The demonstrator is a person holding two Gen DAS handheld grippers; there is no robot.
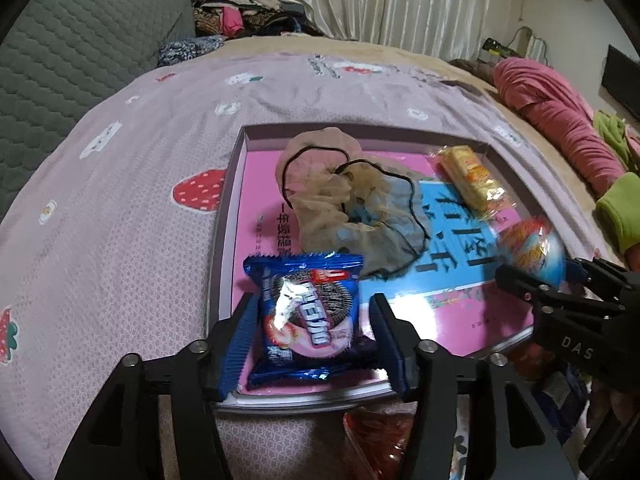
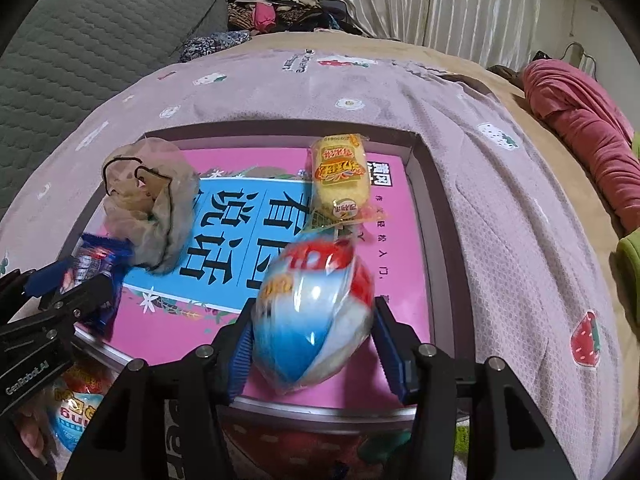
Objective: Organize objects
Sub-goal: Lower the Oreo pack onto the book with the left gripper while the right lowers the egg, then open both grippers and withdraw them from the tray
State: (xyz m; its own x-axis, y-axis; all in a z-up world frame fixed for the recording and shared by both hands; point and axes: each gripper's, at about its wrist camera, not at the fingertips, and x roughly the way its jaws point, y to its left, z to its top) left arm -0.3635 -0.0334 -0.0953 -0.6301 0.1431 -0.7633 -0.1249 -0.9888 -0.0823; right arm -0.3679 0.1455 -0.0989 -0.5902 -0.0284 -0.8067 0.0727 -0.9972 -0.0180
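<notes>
A shallow box (image 1: pixel 236 160) (image 2: pixel 424 168) with a pink and blue printed floor lies on the bed. My left gripper (image 1: pixel 310 320) is shut on a blue Oreo packet (image 1: pixel 308 312) over the box's near left corner; the packet also shows in the right wrist view (image 2: pixel 96 264). My right gripper (image 2: pixel 312 336) is shut on a red, white and blue snack packet (image 2: pixel 316 312) over the box's near edge; it shows in the left wrist view (image 1: pixel 536 252). A crumpled beige mesh bag (image 1: pixel 340 200) (image 2: pixel 156 200) and a yellow cake packet (image 1: pixel 472 176) (image 2: pixel 340 176) lie inside.
The bed has a pink strawberry-print cover (image 1: pixel 120 200). A grey quilted pillow (image 1: pixel 72 48) lies at the far left, a clothes pile (image 1: pixel 240 4) behind, a pink blanket (image 1: pixel 560 120) at right. More snack packets (image 2: pixel 76 408) lie below the box's near edge.
</notes>
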